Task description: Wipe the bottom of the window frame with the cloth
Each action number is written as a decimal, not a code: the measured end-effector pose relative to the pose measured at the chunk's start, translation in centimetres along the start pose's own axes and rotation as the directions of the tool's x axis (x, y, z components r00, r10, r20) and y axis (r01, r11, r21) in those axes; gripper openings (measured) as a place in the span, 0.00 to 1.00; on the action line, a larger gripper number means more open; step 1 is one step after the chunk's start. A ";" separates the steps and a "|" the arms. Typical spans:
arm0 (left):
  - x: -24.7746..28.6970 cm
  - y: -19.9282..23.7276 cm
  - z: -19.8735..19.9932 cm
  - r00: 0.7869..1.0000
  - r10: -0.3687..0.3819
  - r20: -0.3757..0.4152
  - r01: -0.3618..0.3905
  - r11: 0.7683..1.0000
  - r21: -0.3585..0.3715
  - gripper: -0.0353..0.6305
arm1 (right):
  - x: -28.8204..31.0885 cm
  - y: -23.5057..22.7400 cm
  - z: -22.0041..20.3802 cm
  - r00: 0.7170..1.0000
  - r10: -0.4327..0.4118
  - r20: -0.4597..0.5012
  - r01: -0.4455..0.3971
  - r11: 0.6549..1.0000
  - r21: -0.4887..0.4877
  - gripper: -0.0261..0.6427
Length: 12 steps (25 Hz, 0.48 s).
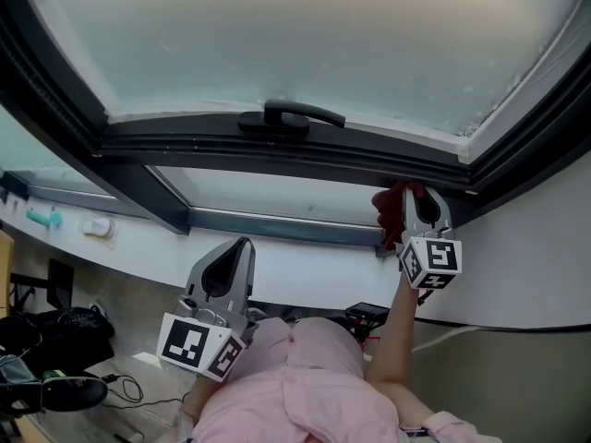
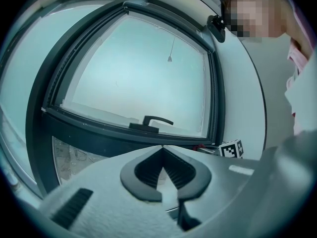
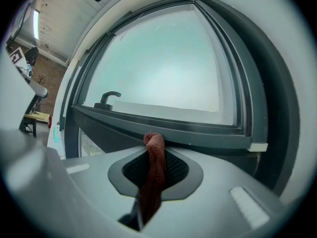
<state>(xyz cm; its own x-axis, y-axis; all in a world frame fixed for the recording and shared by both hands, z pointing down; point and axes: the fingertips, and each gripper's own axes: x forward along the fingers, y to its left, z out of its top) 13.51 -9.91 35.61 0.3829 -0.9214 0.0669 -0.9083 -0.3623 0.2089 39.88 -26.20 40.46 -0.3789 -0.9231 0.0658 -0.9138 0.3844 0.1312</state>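
Cloth (image 3: 152, 177) was pinched in right claw (image 3: 155, 144) at window frame (image 1: 212, 144) bottom-right corner; leftward sweep judged next. Left claw (image 2: 162, 150) closed, empty.

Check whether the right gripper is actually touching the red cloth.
Touching. The right gripper view shows the right gripper with its jaws closed on the cloth, which runs between them and pokes out past their tips.

In the head view I saw only a red scrap of the cloth (image 1: 386, 209); the right gripper (image 1: 412, 197) hid the rest. The window frame (image 1: 277, 150) ran off both side edges. A teal thing (image 1: 43, 217) on the ledge (image 1: 148, 240) was too small to name.
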 end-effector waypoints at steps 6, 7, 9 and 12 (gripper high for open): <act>0.5 -0.5 -0.2 1.000 -0.014 -0.003 0.014 1.000 -0.001 0.05 | -0.1 -0.4 -0.1 1.000 0.003 0.007 -0.003 1.000 -0.002 0.10; 0.5 -0.5 -0.2 1.000 -0.011 -0.001 0.011 1.000 -0.001 0.05 | -0.1 -0.4 -0.1 1.000 0.005 0.008 -0.005 1.000 -0.003 0.10; 0.5 -0.3 -0.1 1.000 -0.002 0.001 0.002 1.000 -0.003 0.05 | -0.1 -0.4 -0.1 1.000 0.008 0.009 -0.008 1.000 -0.005 0.10; 0.4 -0.1 -0.1 1.000 0.005 -0.001 -0.005 1.000 -0.005 0.05 | -0.2 -0.4 -0.1 1.000 0.010 0.008 -0.010 1.000 -0.007 0.10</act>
<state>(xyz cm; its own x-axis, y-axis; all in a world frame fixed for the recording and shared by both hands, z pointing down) 13.84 -10.25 35.76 0.3786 -0.9230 0.0690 -0.9094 -0.3571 0.2132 40.36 -26.22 40.50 -0.3892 -0.9192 0.0595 -0.9089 0.3937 0.1377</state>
